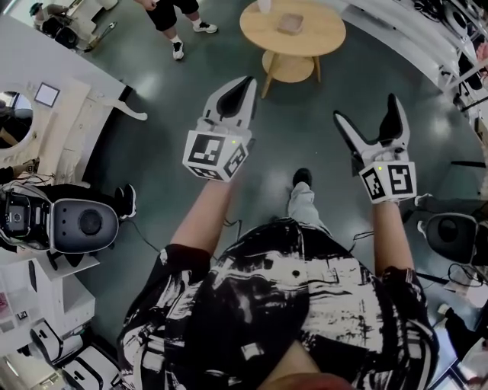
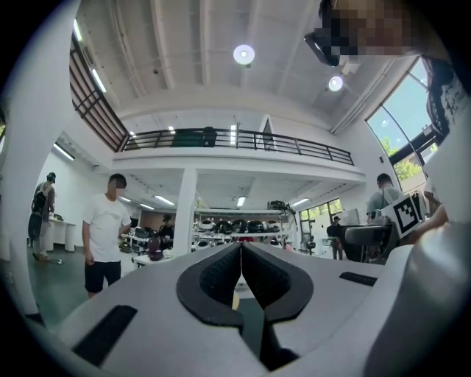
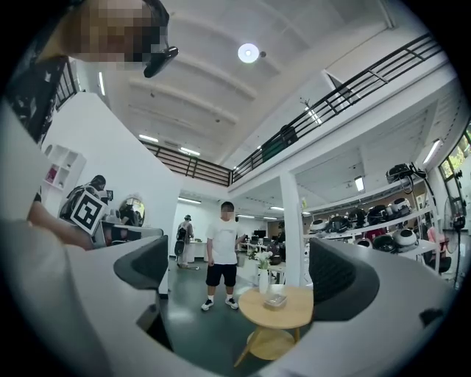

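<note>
The left gripper (image 1: 245, 82) is held up in the air over the dark floor (image 1: 152, 152), its marker cube toward the person's chest. In the left gripper view its two dark pads meet at the tips, with only a thin slit lower down, and nothing is caught between them (image 2: 241, 247). Beyond it stands a person in a white shirt and dark shorts (image 2: 103, 228), well apart, with shelves of gear further back.

Ahead of both grippers, between their lines, stands a round wooden table (image 1: 320, 42) on the floor. A clear dish (image 1: 290, 23) lies near the middle of the tabletop, and a white vase (image 1: 264, 6) stands at the table's far left edge.

The right gripper (image 1: 366, 108) hangs in the air at about the same height, its jaws spread wide apart and gripping nothing. In the right gripper view (image 3: 237, 269) the table (image 3: 294, 313) shows low through the gap, with the dish (image 3: 275, 299) and the vase (image 3: 263, 280) on it, and the same person (image 3: 221, 254) stands just behind the table's far edge.
</note>
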Demonstrator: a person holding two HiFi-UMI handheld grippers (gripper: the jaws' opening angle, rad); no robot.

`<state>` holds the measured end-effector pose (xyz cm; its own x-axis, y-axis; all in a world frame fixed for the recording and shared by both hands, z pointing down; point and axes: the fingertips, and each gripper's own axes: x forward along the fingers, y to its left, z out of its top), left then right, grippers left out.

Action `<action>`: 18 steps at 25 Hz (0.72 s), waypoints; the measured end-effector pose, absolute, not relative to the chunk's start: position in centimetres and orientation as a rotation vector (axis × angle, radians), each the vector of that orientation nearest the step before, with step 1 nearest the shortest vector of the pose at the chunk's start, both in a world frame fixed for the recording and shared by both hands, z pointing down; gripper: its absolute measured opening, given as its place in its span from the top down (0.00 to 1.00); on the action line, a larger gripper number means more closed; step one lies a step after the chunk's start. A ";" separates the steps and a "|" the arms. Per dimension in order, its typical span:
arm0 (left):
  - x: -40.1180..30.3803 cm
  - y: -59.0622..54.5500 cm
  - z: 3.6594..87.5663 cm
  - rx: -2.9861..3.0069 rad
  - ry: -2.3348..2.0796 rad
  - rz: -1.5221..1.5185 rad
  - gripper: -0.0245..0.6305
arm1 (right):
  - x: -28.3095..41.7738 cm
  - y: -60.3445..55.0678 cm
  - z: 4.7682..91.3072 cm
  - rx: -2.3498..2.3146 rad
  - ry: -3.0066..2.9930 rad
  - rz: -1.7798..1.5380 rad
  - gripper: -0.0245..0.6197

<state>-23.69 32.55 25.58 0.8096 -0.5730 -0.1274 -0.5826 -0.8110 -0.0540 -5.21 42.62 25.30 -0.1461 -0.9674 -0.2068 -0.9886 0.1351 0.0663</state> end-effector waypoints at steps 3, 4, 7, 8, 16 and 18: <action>-22.2 29.8 25.6 -2.881 0.941 0.149 0.96 | -3.6 39.5 25.7 -1.947 2.280 0.288 0.07; -21.5 28.7 25.7 -2.877 0.946 0.143 0.96 | -2.8 38.2 25.9 -1.940 2.282 0.286 0.07; -18.8 24.6 25.8 -2.868 0.964 0.125 0.96 | -0.1 33.9 26.4 -1.921 2.301 0.276 0.07; -17.8 22.9 25.7 -2.865 0.972 0.123 0.96 | 0.9 32.4 26.6 -1.914 2.311 0.273 0.08; -9.6 11.4 24.8 -2.848 1.029 0.115 0.96 | 9.2 21.0 27.3 -1.864 2.381 0.230 0.08; -8.1 9.2 24.8 -2.852 1.036 0.109 0.96 | 10.6 18.8 27.1 -1.858 2.393 0.229 0.08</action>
